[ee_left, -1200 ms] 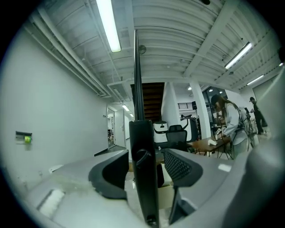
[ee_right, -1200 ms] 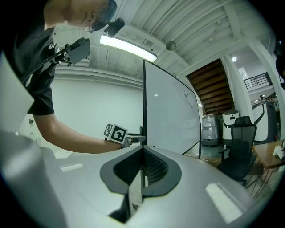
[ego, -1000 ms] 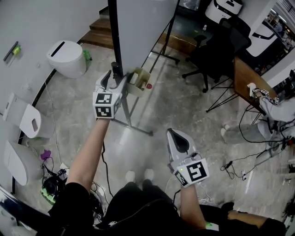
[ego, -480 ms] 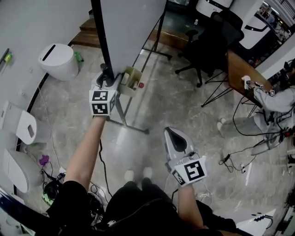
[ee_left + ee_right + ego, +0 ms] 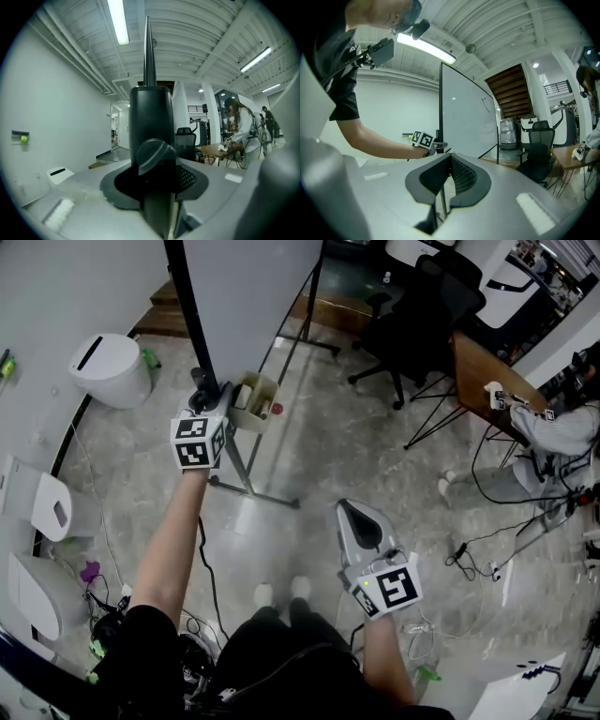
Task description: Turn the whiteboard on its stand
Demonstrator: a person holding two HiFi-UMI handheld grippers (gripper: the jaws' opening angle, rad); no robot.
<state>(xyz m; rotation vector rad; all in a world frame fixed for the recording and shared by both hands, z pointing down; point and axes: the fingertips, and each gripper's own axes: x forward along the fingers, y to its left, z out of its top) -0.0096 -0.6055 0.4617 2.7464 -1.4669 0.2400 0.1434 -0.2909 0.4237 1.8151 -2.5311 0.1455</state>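
Whiteboard (image 5: 253, 306), a large white panel in a black frame on a thin metal floor stand (image 5: 251, 491), is seen upright ahead of the person, near a white wall. The grey left gripper with the marker cube (image 5: 202, 399) is placed at the board's near edge, on the black side post (image 5: 187, 324). In the left gripper view that post (image 5: 150, 112) and a rounded dark knob (image 5: 154, 154) on it are seen filling the gap between the jaws. The jaws are closing, and the pads appear to meet the post's sides. The grey right gripper (image 5: 358, 517) is held low and well apart from the board, with nothing in it and its jaws pressed together. A beige tray of small items (image 5: 255, 399) is hung just beside the left gripper, on the board side. The post's long axis is vertical, and the panel spreads away to the right of the left gripper. The left hand is clearly the nearer one. The coming turn is judged to be driven from this left edge, once the knob is dealt with. Which axis the board pivots on cannot be told.
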